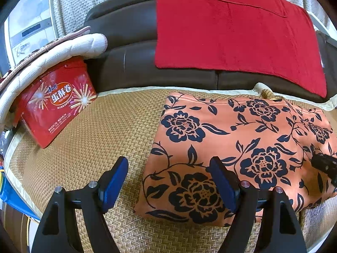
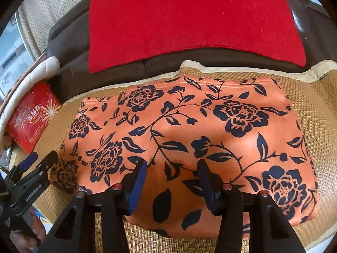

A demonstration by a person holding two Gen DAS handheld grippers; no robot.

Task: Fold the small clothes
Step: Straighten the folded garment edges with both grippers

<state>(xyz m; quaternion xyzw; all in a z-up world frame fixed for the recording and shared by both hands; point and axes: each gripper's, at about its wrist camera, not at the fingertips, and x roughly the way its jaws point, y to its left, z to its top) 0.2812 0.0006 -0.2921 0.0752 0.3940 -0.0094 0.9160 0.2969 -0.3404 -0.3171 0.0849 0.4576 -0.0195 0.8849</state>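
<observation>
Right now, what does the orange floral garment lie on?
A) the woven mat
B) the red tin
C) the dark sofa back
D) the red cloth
A: the orange floral garment lies flat on the woven mat, whose weave shows all around its edges.

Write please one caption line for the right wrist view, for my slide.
Open right tool hovering above an orange floral garment lying flat on a woven mat, left tool at its left edge.

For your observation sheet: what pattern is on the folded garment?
Orange garment with dark navy flowers and leaves; clearest in the right wrist view.
</observation>
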